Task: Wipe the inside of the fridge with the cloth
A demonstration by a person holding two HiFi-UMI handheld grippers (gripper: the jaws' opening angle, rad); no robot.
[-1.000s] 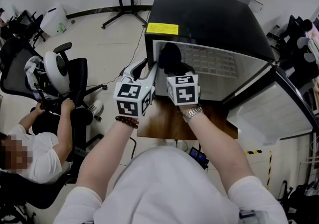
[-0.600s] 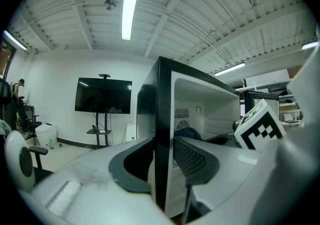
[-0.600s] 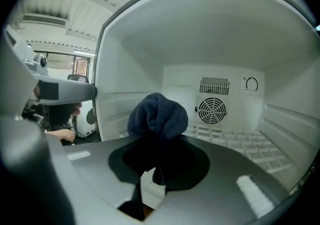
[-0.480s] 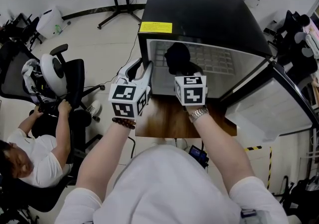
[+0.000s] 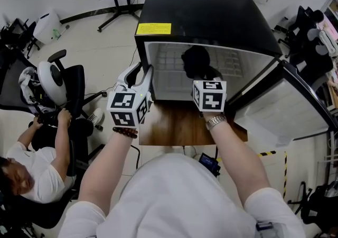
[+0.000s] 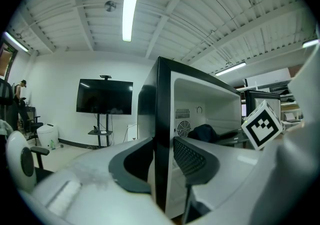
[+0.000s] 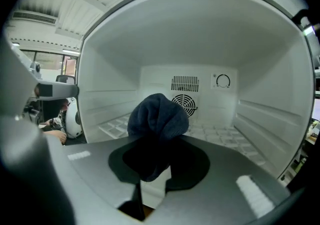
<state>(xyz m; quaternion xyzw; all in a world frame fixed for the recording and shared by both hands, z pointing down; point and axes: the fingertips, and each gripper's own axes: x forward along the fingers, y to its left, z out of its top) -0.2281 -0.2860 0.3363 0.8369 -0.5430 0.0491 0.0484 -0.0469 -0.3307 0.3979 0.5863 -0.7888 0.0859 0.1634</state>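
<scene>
left gripper (image 6: 161, 156): I clamp it on the fridge (image 5: 211, 15) wall edge | right gripper (image 7: 155, 169): I grip the cloth (image 7: 159, 116) inside

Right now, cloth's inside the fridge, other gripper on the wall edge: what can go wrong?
1. The cloth is bunched in the right gripper with only a small lump past the tips, so the hard jaws may scrape the fridge floor.
2. The fan grille sits behind it on the back wall; the cloth might snag there.
3. The left gripper clamps the side wall; a hard push could slide the fridge on its small table.
</scene>
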